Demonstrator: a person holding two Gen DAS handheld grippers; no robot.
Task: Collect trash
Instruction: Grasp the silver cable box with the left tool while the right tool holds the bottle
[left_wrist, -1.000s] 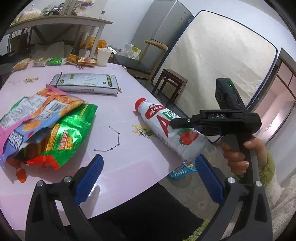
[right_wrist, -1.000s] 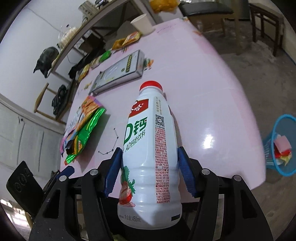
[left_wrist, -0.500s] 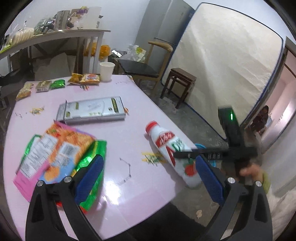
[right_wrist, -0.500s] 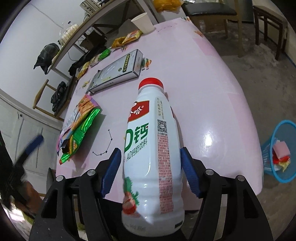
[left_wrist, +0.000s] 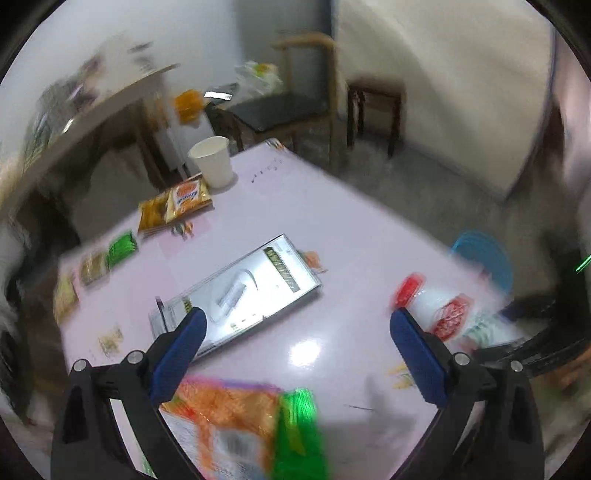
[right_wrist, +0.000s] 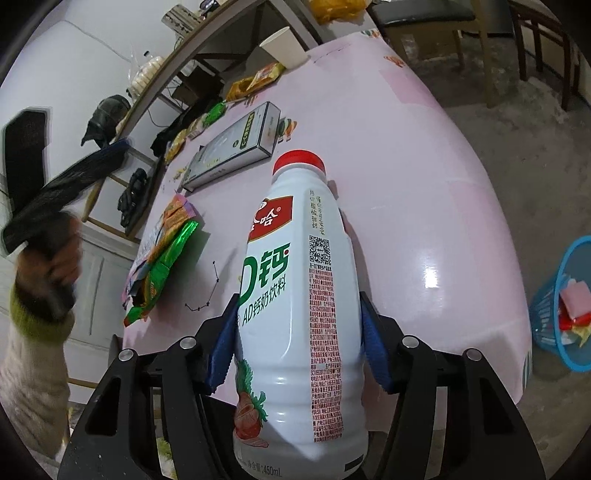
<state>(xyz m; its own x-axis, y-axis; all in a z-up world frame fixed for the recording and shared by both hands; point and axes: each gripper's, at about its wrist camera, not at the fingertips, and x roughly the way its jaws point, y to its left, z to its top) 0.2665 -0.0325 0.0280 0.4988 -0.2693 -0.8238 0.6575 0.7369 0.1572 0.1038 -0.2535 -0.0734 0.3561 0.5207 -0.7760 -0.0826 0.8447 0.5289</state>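
1. Here the right gripper (right_wrist: 299, 339) has its blue pads pinching the lower body of the milk bottle (right_wrist: 295, 295); its jaws have just been closing in on it, bottle between them.
2. The bottle is held up over the near edge of the pink tabletop (right_wrist: 406, 184), cap pointing away toward the far end.
3. It is white plastic with a red cap, a red label patch, green lettering, a strawberry picture near the base and a column of red print down one side.
4. The right edge of the tabletop curves away to bare floor, where a blue basket (right_wrist: 569, 306) with scraps inside stands just beside that edge.
5. Bare pink surface lies to the right of the bottle, between it and that edge.
6. The left gripper (left_wrist: 295, 332) is spread wide with nothing between its jaws, above the snack wrappers (left_wrist: 243, 424) near the near edge; a flat silver box (left_wrist: 240, 291) lies mid-table and a paper cup (left_wrist: 214, 162) at the far edge.
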